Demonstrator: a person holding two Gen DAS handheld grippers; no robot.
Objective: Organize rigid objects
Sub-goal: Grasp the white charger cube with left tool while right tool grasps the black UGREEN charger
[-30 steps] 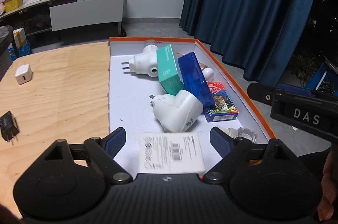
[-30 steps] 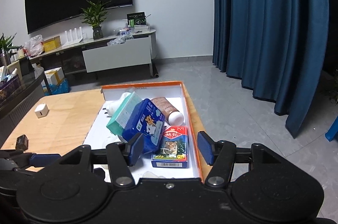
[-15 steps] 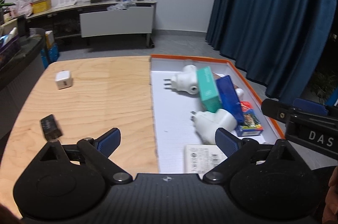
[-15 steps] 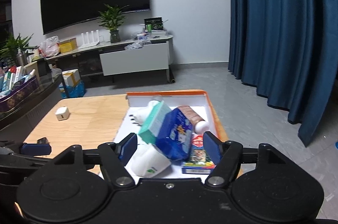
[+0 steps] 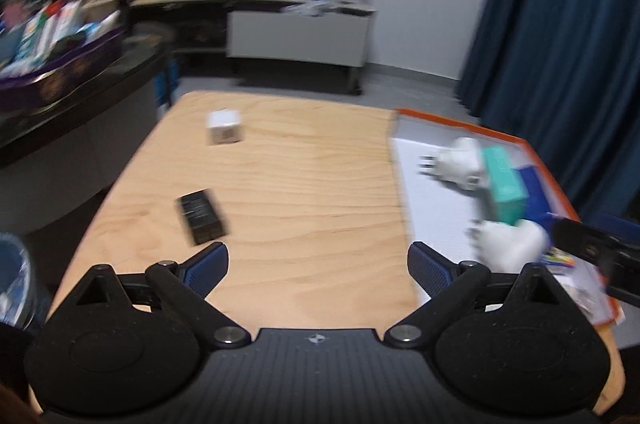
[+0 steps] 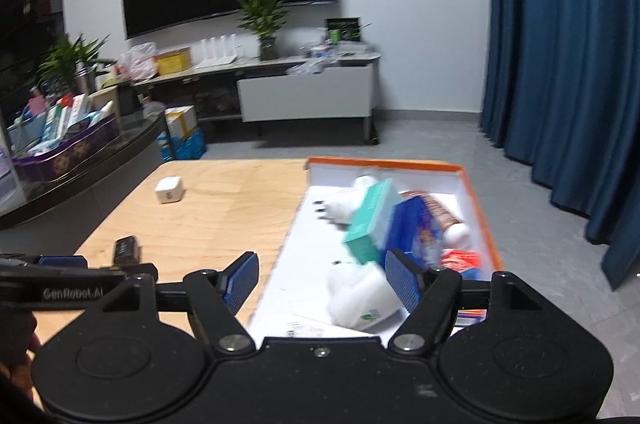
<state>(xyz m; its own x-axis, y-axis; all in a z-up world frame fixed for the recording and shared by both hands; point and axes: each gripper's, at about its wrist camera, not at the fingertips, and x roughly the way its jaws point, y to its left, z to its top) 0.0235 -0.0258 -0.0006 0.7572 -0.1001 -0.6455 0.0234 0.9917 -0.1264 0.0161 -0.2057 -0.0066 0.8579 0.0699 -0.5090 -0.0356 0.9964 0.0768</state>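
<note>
Black adapter [image 5: 202, 218] lay loose on the wooden table [image 5: 312, 184] at ten o'clock of the left gripper [image 5: 318, 264], its jaws spread wide and empty, white cube charger [image 5: 224, 127] farther at eleven, orange-rimmed box [image 6: 478, 208] of packed items at two o'clock, right gripper [image 6: 320, 282] spread, holding nothing.

The left gripper [image 5: 318, 264] is a black plastic tool with two big round bumps on top, each with a circle pressed into it. Between the bumps, the flat part has thin ridges and one tiny mark. Two silver screws shine where its black arms join. Each arm has a triangle-shaped hole. Its fingers [image 5: 206, 266] have dark blue bumpy pads.

The right gripper [image 6: 322, 278] looks the same, with blue dotted pads on its fingers [image 6: 402, 280]. White letters, "GenRobot.AI", run along the side of the left one in the right wrist view.
</note>
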